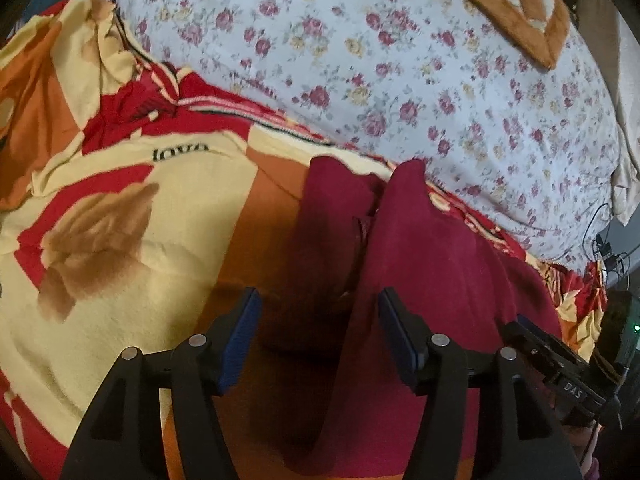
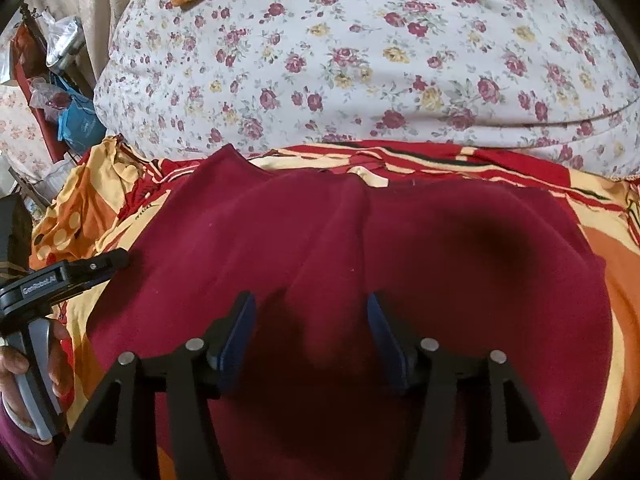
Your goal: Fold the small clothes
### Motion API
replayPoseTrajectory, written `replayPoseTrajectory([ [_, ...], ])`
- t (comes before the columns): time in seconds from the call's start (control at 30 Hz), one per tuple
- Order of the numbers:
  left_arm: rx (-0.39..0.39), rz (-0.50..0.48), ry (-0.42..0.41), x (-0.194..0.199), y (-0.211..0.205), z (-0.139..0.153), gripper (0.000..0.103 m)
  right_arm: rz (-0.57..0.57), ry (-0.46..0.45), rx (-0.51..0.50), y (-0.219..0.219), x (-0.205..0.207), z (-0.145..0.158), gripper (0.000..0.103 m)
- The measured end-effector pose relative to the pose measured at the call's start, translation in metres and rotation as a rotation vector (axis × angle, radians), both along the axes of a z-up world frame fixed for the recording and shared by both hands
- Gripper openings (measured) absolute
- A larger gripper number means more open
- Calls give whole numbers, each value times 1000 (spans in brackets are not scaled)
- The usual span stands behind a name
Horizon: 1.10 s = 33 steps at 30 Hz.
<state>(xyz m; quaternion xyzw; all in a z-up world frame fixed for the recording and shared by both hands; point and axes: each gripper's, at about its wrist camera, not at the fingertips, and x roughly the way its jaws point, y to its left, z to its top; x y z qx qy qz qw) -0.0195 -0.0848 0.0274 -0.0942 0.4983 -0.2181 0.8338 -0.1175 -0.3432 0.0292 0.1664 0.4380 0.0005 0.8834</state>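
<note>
The maroon garment [image 2: 360, 248] lies flat on the blanket [image 1: 120, 240], long axis toward the floral sheet [image 2: 360, 60]; left gripper [image 1: 318, 300] and right gripper [image 2: 310, 304] both gape wide, empty.

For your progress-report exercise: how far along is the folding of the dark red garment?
Done: the dark red fleece garment lies spread on the red-and-yellow patterned blanket. In hand: nothing; the left gripper and right gripper hover open above it. Left: every fold.

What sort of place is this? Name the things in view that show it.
Probably a bedroom: a maroon garment lies on a patterned blanket spread over a bed, with a floral sheet beyond.
</note>
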Motion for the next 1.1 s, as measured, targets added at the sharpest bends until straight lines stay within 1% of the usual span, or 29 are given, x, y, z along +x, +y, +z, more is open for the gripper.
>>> replayPoseTrajectory([
  [0.07, -1, -18, 35, 1, -5, -8, 53, 7, -3, -14, 3, 0, 0, 65],
  [0.17, 23, -31, 17, -1, -12, -8, 57, 4, -5, -32, 6, 0, 2, 65],
  [0.27, 39, -41, 11, -2, -14, -8, 58, -15, -57, -14, 3, -3, 9, 65],
  [0.3, 39, -42, 10, -2, -14, -9, 58, -15, -67, -21, 4, -3, 10, 63],
  [0.37, 33, -40, 12, -1, -14, -9, 58, -10, -61, -46, 4, 1, 11, 54],
  [0.5, 28, -41, 4, 0, -15, -10, 57, -3, -35, -60, 5, 9, 5, 52],
  [0.53, 30, -43, -1, 0, -16, -10, 55, -4, -25, -51, 4, 10, 1, 52],
  [0.57, 33, -48, -7, 0, -17, -10, 49, -5, -22, -40, 2, 11, -2, 52],
  [0.6, 33, -54, -11, -1, -19, -9, 44, -6, -28, -34, 1, 11, -4, 52],
  [0.67, 12, -62, -17, -2, -20, -6, 25, -5, -32, -22, 0, 10, -4, 52],
  [0.7, 11, -63, -22, -3, -20, -4, 20, -7, -32, -16, -1, 9, -4, 52],
  [0.8, 7, -71, -42, -7, -21, 2, 14, -23, -31, -5, -4, 6, 1, 51],
  [0.87, -2, -70, -42, -8, -21, 4, 12, -35, -46, -20, -7, 1, 5, 51],
  [0.9, -10, -67, -39, -8, -20, 5, 12, -42, -39, -36, -8, 1, 5, 51],
  [0.93, -23, -62, -35, -8, -20, 7, 11, -53, -11, -58, -10, 2, 2, 51],
  [0.97, -35, -59, -34, -9, -19, 9, 11, -60, 17, -60, -12, 3, -4, 51],
  [1.03, -63, -68, -50, -16, -21, 21, 10, -64, 6, -39, -16, 3, -7, 51],
  [1.1, -65, -94, -86, -25, -27, 35, 10, -64, 4, -26, -18, 3, -8, 51],
])
